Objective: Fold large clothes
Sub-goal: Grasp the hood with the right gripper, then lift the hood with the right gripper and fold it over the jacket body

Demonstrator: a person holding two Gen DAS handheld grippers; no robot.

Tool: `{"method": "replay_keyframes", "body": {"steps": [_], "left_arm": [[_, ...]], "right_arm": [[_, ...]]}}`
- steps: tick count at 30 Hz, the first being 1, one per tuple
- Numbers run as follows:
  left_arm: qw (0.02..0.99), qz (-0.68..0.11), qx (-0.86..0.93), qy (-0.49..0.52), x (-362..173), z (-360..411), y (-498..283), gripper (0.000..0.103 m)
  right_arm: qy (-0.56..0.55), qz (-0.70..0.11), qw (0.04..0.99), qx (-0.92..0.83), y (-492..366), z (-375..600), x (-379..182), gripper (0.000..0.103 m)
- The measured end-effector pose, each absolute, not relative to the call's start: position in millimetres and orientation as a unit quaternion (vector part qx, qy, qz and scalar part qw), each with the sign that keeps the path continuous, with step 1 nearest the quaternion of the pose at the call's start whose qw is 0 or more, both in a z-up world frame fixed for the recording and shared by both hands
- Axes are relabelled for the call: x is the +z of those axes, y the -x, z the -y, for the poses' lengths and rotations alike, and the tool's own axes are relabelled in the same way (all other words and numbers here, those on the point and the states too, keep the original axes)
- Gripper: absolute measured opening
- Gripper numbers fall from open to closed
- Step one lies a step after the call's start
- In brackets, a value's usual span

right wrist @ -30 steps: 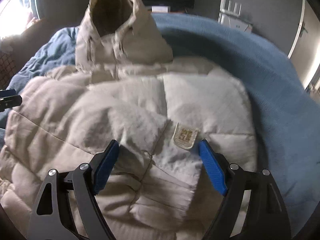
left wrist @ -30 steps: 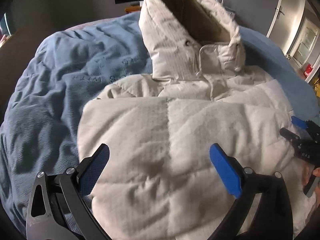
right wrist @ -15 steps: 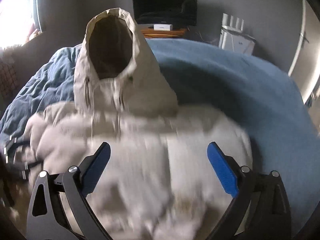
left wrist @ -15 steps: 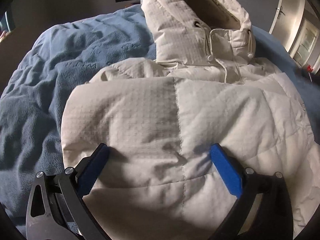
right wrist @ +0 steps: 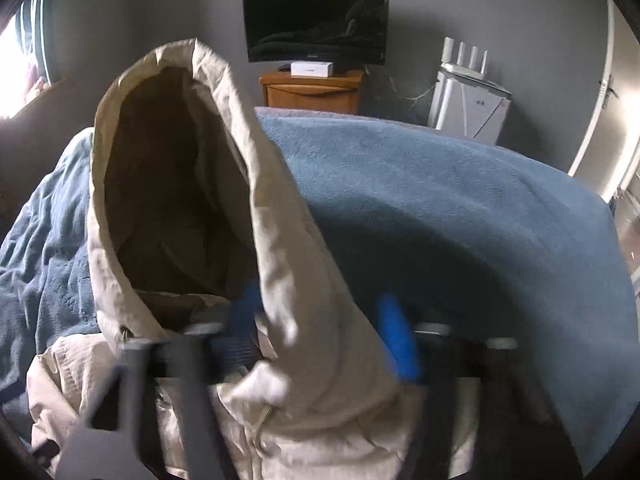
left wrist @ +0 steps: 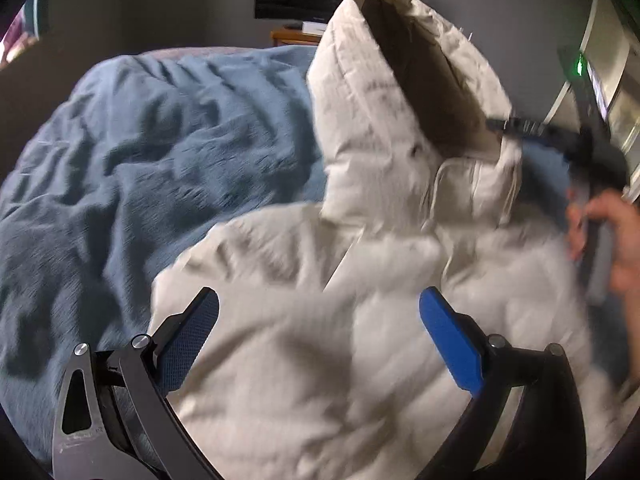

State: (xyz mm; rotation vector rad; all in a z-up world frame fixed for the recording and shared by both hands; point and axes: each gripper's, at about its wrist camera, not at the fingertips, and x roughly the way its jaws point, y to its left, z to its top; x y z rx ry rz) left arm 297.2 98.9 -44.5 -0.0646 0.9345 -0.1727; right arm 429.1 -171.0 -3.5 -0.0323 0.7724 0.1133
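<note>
Blanket [right wrist: 460,200] under jacket [left wrist: 320,360], grey-walled room.

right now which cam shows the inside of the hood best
The right wrist view. The hood stands upright close to the lens, its dark brown lining open to the camera, with the right gripper straddling its base. The left wrist view sees the hood from the side, blurred, with only a slanted strip of lining showing.

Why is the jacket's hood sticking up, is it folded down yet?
Not yet. The hood stands upright and open, its dark lining showing, above the jacket.
</note>
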Motion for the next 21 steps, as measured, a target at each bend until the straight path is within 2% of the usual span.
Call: {"method": "replay_keyframes", "body": {"steps": [2, 8, 13, 14, 15, 16, 21], "left_arm": [[0.892, -0.446, -0.069, 0.02, -38.4, -95.2, -314.2, 0.096], [0.922, -0.383, -0.06, 0.009, 0.4, -75.7, -357.6, 0.097], [0.944, -0.329, -0.029, -0.016, 36.3, -53.4, -384.3, 0.096], [0.946, -0.322, -0.03, -0.027, 40.6, -49.8, -385.5, 0.082], [0.948, -0.315, -0.036, -0.039, 43.7, -46.7, -384.7, 0.063], [0.946, -0.316, -0.043, -0.055, 44.7, -44.8, -382.4, 0.01], [0.948, -0.301, -0.078, -0.07, 44.4, -59.8, -332.6, 0.009]], "right_arm": [[-0.002, -0.361, 0.93, 0.064, -418.0, 175.3, -7.2, 0.01], [0.035, -0.269, 0.958, 0.09, -330.4, 203.4, -16.8, 0.008], [-0.007, -0.269, 0.957, 0.111, -286.2, 226.5, -36.4, 0.007], [-0.007, -0.27, 0.956, 0.114, -279.0, 227.8, -39.9, 0.007], [-0.006, -0.271, 0.956, 0.116, -274.1, 226.4, -41.0, 0.007], [-0.007, -0.274, 0.955, 0.117, -272.6, 226.6, -41.7, 0.007], [-0.005, -0.288, 0.949, 0.126, -270.8, 231.2, -41.0, 0.008]]}}
